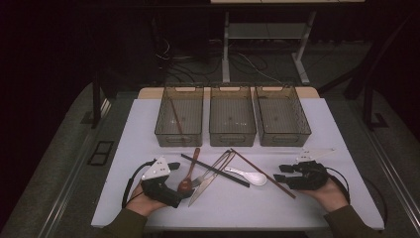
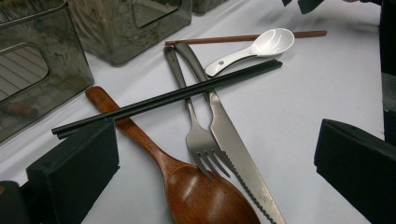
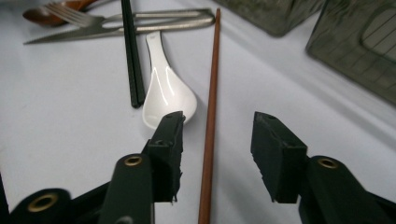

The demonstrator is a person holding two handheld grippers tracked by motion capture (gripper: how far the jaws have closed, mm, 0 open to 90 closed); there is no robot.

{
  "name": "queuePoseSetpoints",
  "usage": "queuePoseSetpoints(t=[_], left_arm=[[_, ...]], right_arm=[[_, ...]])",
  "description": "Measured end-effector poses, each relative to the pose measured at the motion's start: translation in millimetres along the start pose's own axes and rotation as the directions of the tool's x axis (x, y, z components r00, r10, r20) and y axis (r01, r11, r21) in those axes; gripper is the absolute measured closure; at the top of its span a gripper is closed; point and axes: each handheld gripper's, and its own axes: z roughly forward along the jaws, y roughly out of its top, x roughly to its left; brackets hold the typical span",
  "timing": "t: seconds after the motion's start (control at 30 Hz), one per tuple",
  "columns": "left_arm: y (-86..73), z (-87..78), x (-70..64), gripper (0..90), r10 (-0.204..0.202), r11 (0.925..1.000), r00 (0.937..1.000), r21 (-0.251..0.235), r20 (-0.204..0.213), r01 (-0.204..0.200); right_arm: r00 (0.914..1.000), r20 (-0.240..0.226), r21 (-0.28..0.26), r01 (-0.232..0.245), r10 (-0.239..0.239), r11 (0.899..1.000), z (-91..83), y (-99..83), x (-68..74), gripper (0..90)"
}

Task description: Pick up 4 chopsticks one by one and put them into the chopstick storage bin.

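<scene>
High view: my left gripper (image 1: pixel 173 171) lies beside the wooden spoon (image 1: pixel 188 174); my right gripper (image 1: pixel 283 173) is next to the brown chopstick (image 1: pixel 262 172) on the surface (image 1: pixel 337 144).
Left gripper view: jaws spread wide, holding nothing; fork (image 2: pixel 196 126) and knife (image 2: pixel 229 135) lean on the spoon bowl.
Right gripper view: jaws apart, the chopstick (image 3: pixel 210 116) passes between them, near the white spoon (image 3: pixel 166 88).
Advice: I should lower straight, center the stick, then close slowly.
</scene>
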Motion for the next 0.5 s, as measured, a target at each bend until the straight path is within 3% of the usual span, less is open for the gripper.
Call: queuePoseSetpoints(t=[0.5], left_arm=[[0.0,0.5,-1.2,0.0,-0.007,1.0000,1.0000,0.000,0.002,0.007]], right_arm=[[0.9992,0.019,0.124,0.034,-0.036,0.992,20.9,-3.6,2.8,72.9]])
